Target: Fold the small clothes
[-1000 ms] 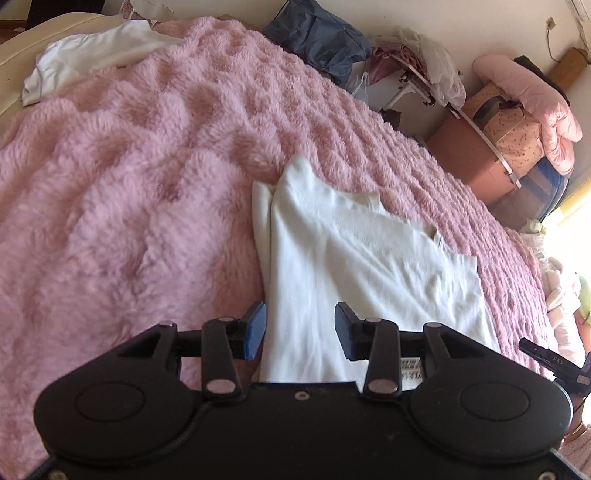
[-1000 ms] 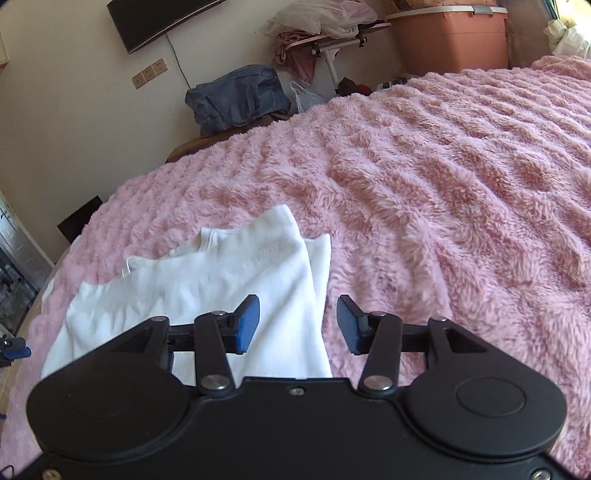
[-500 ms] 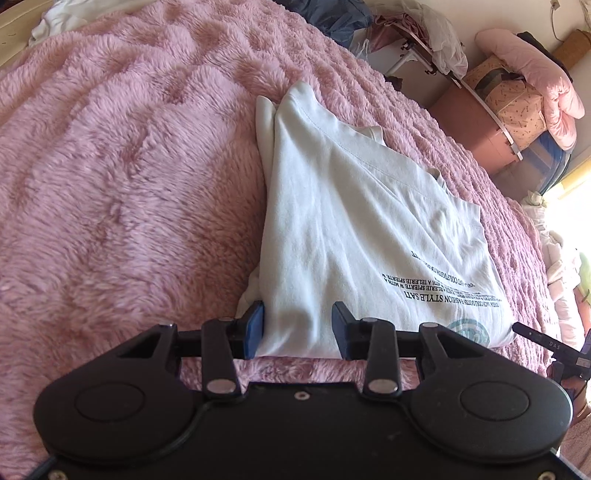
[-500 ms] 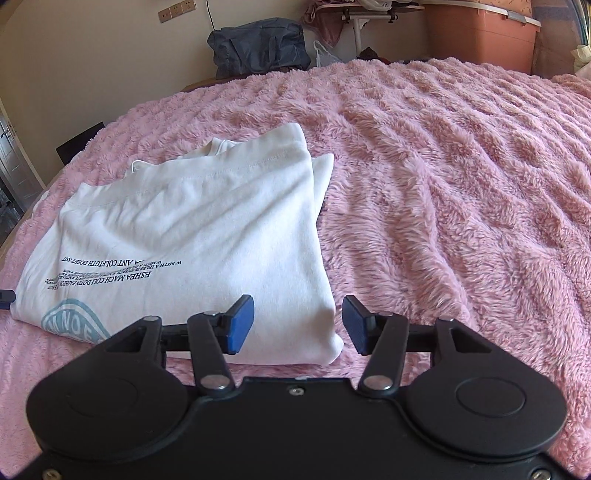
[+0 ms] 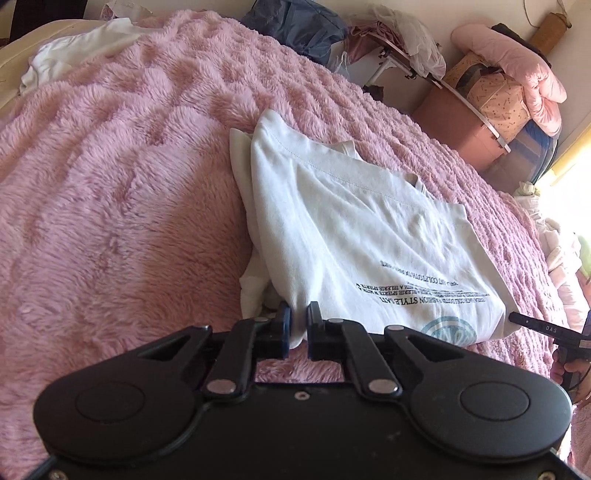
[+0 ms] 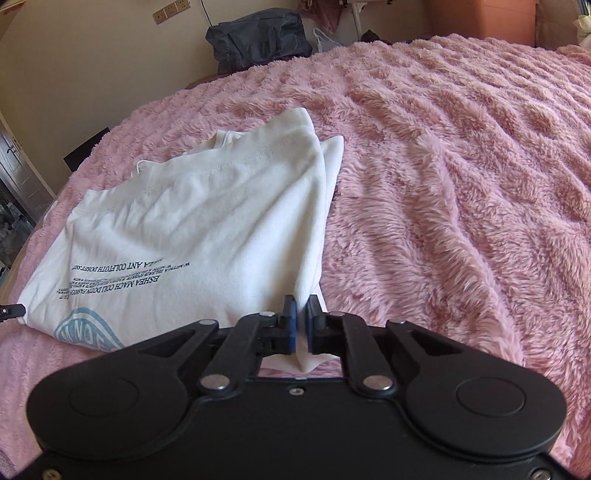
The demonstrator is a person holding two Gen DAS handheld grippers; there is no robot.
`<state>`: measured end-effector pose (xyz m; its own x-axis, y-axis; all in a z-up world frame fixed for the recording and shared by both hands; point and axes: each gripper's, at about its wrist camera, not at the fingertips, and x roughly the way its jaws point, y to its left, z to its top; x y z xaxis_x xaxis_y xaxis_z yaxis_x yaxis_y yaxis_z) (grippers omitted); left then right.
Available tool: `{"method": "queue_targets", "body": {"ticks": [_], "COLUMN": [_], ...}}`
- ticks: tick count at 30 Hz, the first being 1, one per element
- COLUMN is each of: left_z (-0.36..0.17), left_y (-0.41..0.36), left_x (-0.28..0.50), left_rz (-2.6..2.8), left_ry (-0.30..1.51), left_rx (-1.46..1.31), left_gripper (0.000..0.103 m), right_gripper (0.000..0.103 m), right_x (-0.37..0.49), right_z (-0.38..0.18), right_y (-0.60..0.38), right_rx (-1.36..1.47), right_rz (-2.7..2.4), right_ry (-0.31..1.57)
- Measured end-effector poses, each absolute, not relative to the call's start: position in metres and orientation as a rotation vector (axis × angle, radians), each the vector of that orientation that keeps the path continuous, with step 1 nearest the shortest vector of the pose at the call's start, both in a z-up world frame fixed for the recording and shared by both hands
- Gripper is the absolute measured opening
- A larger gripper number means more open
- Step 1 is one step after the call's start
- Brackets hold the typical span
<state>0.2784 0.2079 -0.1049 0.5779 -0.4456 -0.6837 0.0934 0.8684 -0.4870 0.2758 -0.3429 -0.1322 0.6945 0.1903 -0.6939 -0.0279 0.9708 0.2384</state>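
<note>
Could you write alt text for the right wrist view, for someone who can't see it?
The right gripper is shut on the near corner of a half-folded white T-shirt with dark lettering, lying on a fluffy pink blanket. A dark bag sits by the wall beyond.

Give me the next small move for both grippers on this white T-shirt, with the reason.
Probably lift both near corners together and carry them toward the collar. The left gripper and right gripper each pinch the white T-shirt at its near edge, so the next fold looks ready.
</note>
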Motion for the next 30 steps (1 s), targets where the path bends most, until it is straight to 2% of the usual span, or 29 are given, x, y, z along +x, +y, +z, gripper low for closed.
{"method": "queue_targets", "body": {"ticks": [4,11,14,15,17,19,21,26,28,30], "left_z": [-0.122,-0.162,-0.152,-0.145,-0.126,-0.107,-0.092,-0.08,-0.083,-0.086], "left_y": [0.211,0.212,0.213,0.214,0.212,0.207,0.202,0.189,0.183,0.177], "left_x": [0.278,0.288,0.289,0.289,0.289,0.291,0.301,0.349,0.372,0.391], "left_rz": [-0.287,-0.212,-0.216,-0.216,-0.192,-0.211,-0.229,-0.263,-0.268,-0.264], "left_ry": [1.026,1.083,1.095,1.102,1.084,1.033,0.969,0.864,0.824,0.778], "left_rx": [-0.414,-0.466,-0.449,-0.443,-0.377,-0.288,-0.239,-0.266,-0.307,-0.318], "left_gripper": [0.005,0.008,0.015,0.019,0.027,0.03,0.034,0.035,0.036,0.036], "right_gripper": [0.005,0.005,0.005,0.008,0.022,0.042,0.051,0.049,0.042,0.042], "right_x": [0.263,0.268,0.269,0.269,0.267,0.263,0.264,0.304,0.328,0.348], "right_z": [-0.12,-0.167,-0.17,-0.168,-0.159,-0.142,-0.124,-0.104,-0.104,-0.105], "right_y": [-0.353,-0.359,-0.359,-0.359,-0.36,-0.36,-0.358,-0.334,-0.323,-0.313], "right_rx": [0.221,0.245,0.25,0.247,0.244,0.231,0.204,0.098,0.083,0.086], "right_rz": [0.109,0.063,0.06,0.055,0.037,0.012,0.045,0.093,0.119,0.133], "right_ry": [0.783,0.874,0.881,0.885,0.87,0.799,0.697,0.612,0.616,0.621]}}
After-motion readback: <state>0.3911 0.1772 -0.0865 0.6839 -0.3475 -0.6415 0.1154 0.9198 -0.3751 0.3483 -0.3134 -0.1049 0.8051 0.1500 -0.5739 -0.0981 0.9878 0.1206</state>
